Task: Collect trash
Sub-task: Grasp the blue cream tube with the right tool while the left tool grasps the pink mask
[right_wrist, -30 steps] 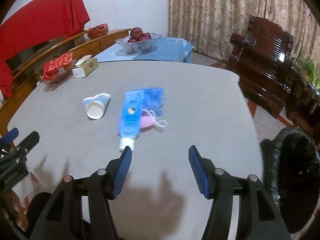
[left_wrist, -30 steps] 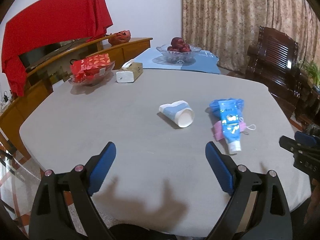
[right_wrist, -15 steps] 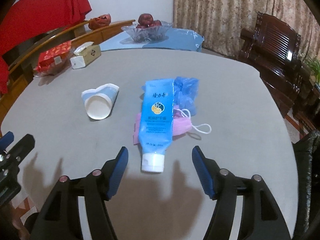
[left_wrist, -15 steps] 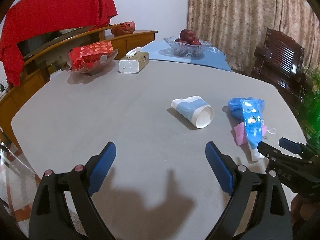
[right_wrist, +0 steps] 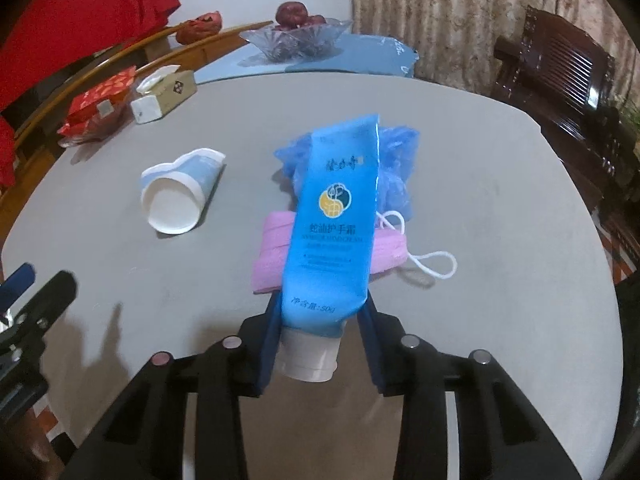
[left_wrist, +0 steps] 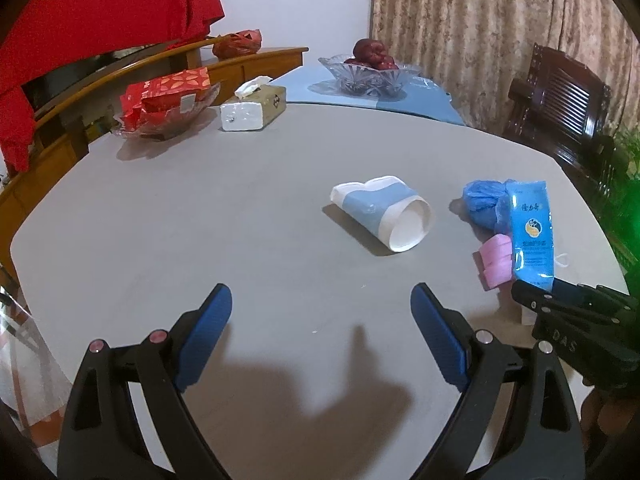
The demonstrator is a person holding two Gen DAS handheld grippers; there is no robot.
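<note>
A blue hand-cream tube [right_wrist: 336, 216] lies on the grey table [left_wrist: 200, 208], across a pink face mask [right_wrist: 272, 256] and a crumpled blue plastic bag [right_wrist: 396, 160]. My right gripper [right_wrist: 320, 308] is closing its jaws on the tube's white cap end, and both pads touch the tube's sides. A tipped paper cup [left_wrist: 384, 212] lies to the left of the tube [left_wrist: 530, 232]. My left gripper [left_wrist: 320, 296] hovers open over bare table. The cup is ahead of it and slightly to the right.
At the table's far side stand a tissue box [left_wrist: 252, 108], a glass dish of red packets [left_wrist: 164, 104] and a fruit bowl [left_wrist: 368, 72]. A dark wooden chair [left_wrist: 560, 100] stands to the right. The edge of a black bin [right_wrist: 630, 340] shows beside the table.
Both grippers came forward and down towards the table. The right gripper's jaws narrowed from wide open around the tube's cap end to touching it. The left gripper stayed open.
</note>
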